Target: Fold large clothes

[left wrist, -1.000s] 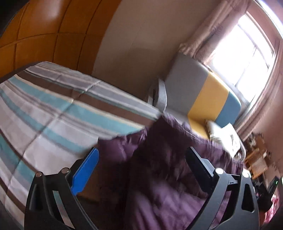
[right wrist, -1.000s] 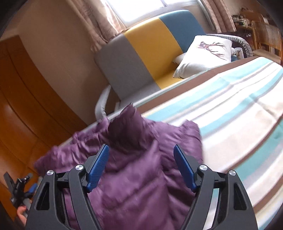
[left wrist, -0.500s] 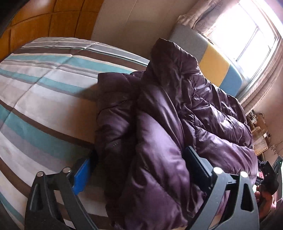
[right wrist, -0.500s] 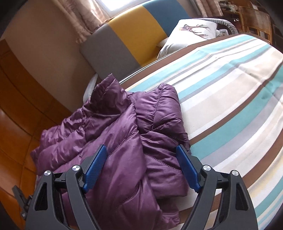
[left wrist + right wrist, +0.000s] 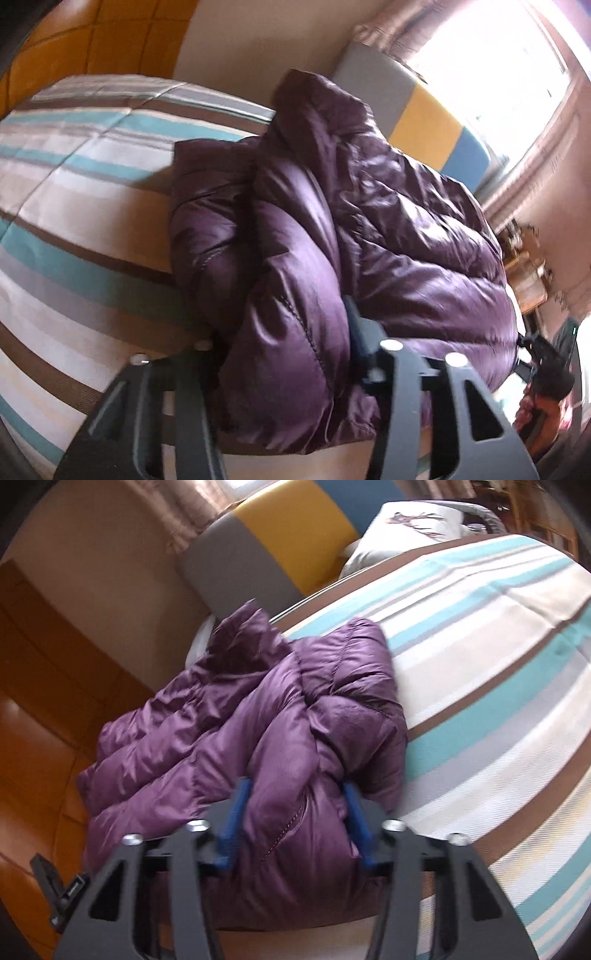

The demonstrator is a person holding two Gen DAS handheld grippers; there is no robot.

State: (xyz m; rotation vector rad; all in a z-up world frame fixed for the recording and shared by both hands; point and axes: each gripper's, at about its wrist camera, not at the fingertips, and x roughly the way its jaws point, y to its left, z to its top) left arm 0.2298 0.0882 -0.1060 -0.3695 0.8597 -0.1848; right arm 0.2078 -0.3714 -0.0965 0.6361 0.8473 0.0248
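A purple puffer jacket (image 5: 369,221) lies bunched in folds near the edge of a striped bed (image 5: 74,192). My left gripper (image 5: 280,321) has a thick fold of it between its jaws, which are closing. One finger (image 5: 354,325) presses into the fabric and the other is buried under the fold. In the right wrist view the jacket (image 5: 229,731) bulges between the blue pads (image 5: 236,812) of my right gripper (image 5: 295,786). Those jaws are closing too, and both pads dent the padding.
The striped bed cover (image 5: 498,664) stretches away beyond the jacket. A grey, yellow and blue sofa (image 5: 424,107) stands under a bright window, with a white pillow (image 5: 406,524) on it. Orange wooden panels (image 5: 92,37) line the wall. Wooden furniture (image 5: 528,277) sits far right.
Both grippers have sunk onto the jacket and drawn their jaws in from wide open around thick folds of it. The jacket has settled from mid-air blur onto the bed.
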